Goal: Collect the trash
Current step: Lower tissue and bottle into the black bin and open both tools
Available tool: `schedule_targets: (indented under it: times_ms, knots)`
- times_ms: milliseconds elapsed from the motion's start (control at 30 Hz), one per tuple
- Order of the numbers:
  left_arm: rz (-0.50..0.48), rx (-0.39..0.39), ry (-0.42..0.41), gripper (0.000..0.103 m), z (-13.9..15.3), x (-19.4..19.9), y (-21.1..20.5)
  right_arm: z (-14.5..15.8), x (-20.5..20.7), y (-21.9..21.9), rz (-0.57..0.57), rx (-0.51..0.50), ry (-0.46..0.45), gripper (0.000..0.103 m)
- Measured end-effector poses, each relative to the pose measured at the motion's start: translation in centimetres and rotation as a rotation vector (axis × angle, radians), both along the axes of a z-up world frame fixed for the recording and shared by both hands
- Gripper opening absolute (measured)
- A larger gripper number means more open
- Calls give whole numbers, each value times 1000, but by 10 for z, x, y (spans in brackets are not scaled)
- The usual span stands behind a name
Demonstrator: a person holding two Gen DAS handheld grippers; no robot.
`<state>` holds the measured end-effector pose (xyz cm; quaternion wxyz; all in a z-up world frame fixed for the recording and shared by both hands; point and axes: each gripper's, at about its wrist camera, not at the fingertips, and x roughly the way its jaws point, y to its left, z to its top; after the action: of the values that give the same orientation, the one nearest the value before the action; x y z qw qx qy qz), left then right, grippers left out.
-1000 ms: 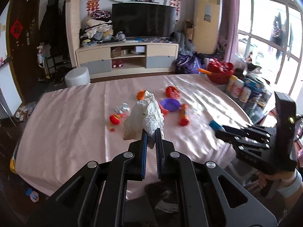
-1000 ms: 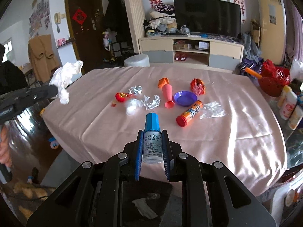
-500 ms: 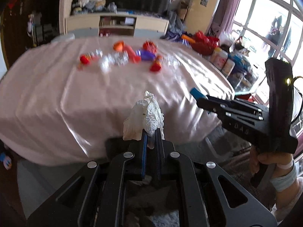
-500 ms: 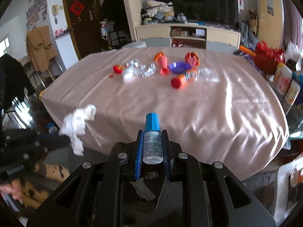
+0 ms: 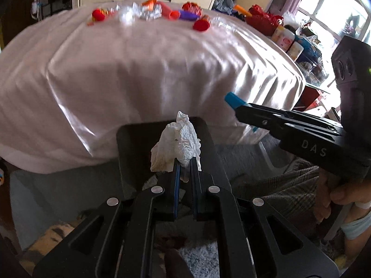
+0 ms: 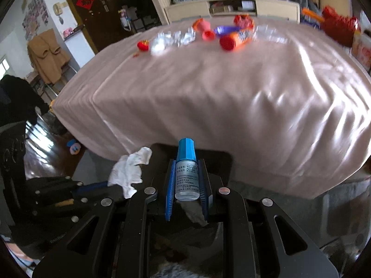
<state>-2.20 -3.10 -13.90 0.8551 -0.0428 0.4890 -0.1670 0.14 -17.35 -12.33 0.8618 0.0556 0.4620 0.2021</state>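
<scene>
Between the left gripper (image 5: pixel 185 162) fingers a crumpled white tissue (image 5: pixel 178 143) is pinched, fingers almost shut on its lower edge, the bulk standing free above the tips. Right gripper (image 6: pixel 186 178) is closed round a small clear bottle (image 6: pixel 187 178) with a blue cap, printed label facing the camera, held upright by its body. Both hang over a dark bin (image 5: pixel 125 153) below the near edge of the surface (image 6: pixel 208 92). Judgement: bring each load squarely over the bin mouth before letting go; the tissue is light and may cling or drift, the bottle should drop straight. Farther out, foil scraps (image 6: pixel 171 38), a red tube (image 6: pixel 234 40) and other bits lie on the pink cloth.
</scene>
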Motion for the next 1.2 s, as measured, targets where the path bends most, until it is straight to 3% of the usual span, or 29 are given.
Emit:
schedule_targets:
  times_ms: [233, 600, 667, 767, 867, 933, 967, 1033, 1200]
  knots:
    - [-12, 24, 36, 7, -14, 3, -2, -25, 6, 7, -4, -13, 80, 20]
    - [-16, 41, 64, 15, -22, 5, -3, -29, 12, 12, -8, -20, 103, 23]
    - [-11, 45, 66, 19, -22, 6, -3, -28, 14, 10, -19, -19, 102, 33]
    - [3, 60, 65, 38, -22, 6, -1, -24, 15, 3, -50, -13, 86, 58]
    - [21, 82, 54, 59, -19, 7, 1, -16, 16, -8, -90, -17, 63, 76]
    - [35, 88, 42, 79, -14, 6, 3, -10, 16, -17, -124, -25, 44, 90]
    - [44, 93, 33, 82, -11, 6, 4, -7, 16, -21, -134, -26, 36, 94]
    - [56, 91, 20, 90, -4, 7, 7, -1, 17, -29, -146, -16, 24, 96]
    - [73, 106, -23, 95, 19, 8, 15, 17, 19, -45, -172, -2, 0, 96]
